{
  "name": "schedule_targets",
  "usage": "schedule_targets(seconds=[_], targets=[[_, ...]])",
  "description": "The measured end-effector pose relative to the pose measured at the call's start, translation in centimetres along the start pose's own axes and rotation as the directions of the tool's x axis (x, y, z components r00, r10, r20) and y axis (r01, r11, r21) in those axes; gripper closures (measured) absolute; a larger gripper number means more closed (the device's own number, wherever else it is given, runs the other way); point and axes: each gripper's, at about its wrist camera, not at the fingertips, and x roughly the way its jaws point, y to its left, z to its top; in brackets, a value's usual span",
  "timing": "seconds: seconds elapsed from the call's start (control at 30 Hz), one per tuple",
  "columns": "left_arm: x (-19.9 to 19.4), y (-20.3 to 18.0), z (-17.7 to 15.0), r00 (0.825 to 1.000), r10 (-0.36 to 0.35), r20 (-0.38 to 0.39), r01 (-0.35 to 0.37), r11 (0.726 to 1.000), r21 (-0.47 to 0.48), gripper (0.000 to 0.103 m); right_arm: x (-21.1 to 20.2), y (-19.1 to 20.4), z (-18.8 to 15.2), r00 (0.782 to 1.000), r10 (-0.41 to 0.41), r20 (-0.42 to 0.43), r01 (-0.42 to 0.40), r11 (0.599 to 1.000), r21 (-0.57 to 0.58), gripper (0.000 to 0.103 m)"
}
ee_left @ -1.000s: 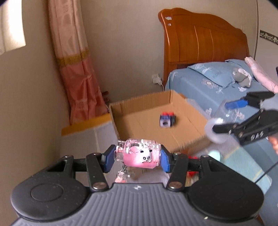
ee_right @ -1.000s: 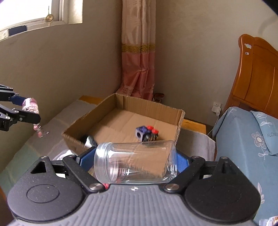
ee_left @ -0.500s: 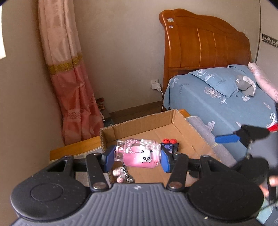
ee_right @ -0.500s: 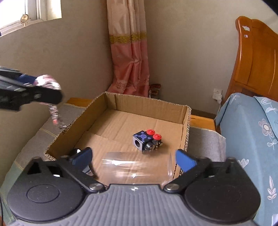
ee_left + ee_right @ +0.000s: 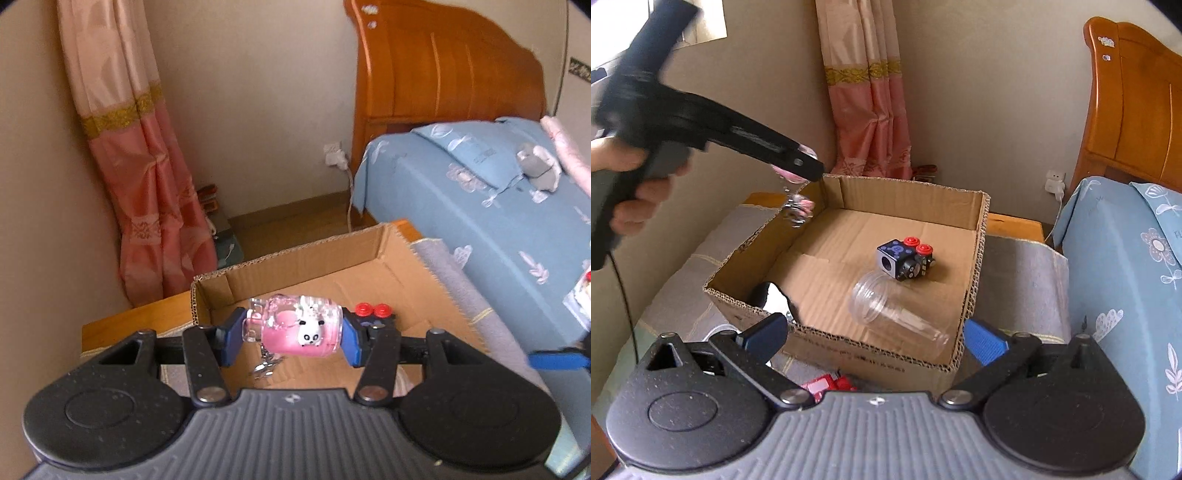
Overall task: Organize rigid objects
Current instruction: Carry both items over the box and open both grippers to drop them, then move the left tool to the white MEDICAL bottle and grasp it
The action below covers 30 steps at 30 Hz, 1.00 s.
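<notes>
Looking through the left wrist view first: the left claw (image 5: 291,338) is clamped on a little pink panda bottle charm (image 5: 295,328), blue pads pressing on both ends. So the charm's long axis runs straight across the view, pad to pad, lying level, with its clear neck end at the left pad and the panda face toward the camera. A small chain (image 5: 266,363) dangles below it. It hangs over the near part of the cardboard box (image 5: 295,254), not dropped yet. Behind the right pad I can see the red knobs of a dark toy block (image 5: 373,312) already on the box floor.

Right wrist view: the right claw (image 5: 875,338) is spread wide with nothing between the pads. The clear plastic jar (image 5: 897,312) lies on its side inside the box, just past the near wall, open mouth aimed up-left toward the toy block, base toward the near right corner. So its long axis runs diagonally across the box floor. Something dark and shiny (image 5: 775,299) sits in the near left corner, can't tell what it is. A red thing (image 5: 827,386) is outside the box on the worktop, mostly hidden.

My guess on progress: at least two items are boxed, the charm is next, and the red one is left.
</notes>
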Motion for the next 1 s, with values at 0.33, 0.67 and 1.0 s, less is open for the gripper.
schedule_targets(seconds=[0.33, 0.67, 1.0], targets=[[1.2, 1.8, -0.7, 0.998, 0.058, 0.018, -0.056, 0.994, -0.091, 0.006, -1.5, -0.1, -1.0, 1.0, -0.02, 0.002, 0.02, 1.0, -0.001, 0.0], [-2.8, 1.1, -3.5, 1.0, 0.022, 0.013, -0.021, 0.999, -0.033, 0.005, -2.0, 1.1, -3.2, 1.0, -0.017, -0.015, 0.017, 1.0, 0.01, 0.0], [-5.5, 0.1, -11.6, 1.0, -0.005, -0.028, 0.004, 0.999, -0.044, 0.003, -2.7, 1.9, -8.4, 0.998, 0.027, -0.053, -0.023, 0.997, 0.079, 0.0]])
